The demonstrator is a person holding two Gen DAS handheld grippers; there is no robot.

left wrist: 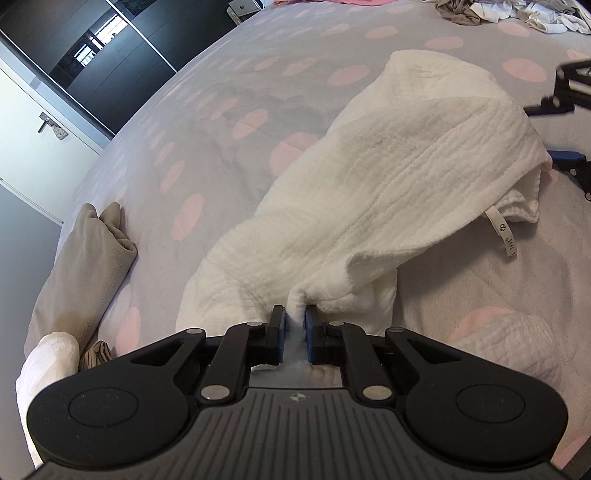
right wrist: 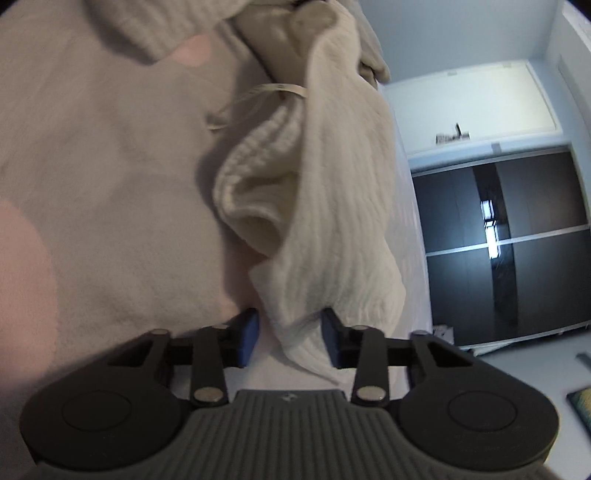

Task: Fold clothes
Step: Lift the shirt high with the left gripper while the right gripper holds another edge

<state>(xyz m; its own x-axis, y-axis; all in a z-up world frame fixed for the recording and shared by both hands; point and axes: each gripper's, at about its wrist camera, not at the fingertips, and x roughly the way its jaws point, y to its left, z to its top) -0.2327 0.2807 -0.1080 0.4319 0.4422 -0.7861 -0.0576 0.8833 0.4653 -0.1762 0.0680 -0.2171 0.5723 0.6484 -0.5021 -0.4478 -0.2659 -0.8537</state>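
Observation:
A white textured garment (left wrist: 406, 166) lies stretched across the grey bedcover with pink dots (left wrist: 221, 92), a care label (left wrist: 504, 232) hanging from its right side. My left gripper (left wrist: 294, 321) is shut on a bunched near edge of it. In the right wrist view the same garment (right wrist: 332, 206) hangs in folds, label (right wrist: 258, 92) showing. An end of it drops between the fingers of my right gripper (right wrist: 290, 328). Its jaws stand apart, and the cloth touches only the right pad (right wrist: 330, 343). Parts of the right gripper (left wrist: 569, 92) show at the left view's right edge.
A folded beige garment (left wrist: 88, 258) and a white rolled piece (left wrist: 48, 354) lie near the bed's left edge. A pile of unfolded clothes (left wrist: 517, 13) sits at the far side. A dark wardrobe (right wrist: 509, 240) stands beyond the bed.

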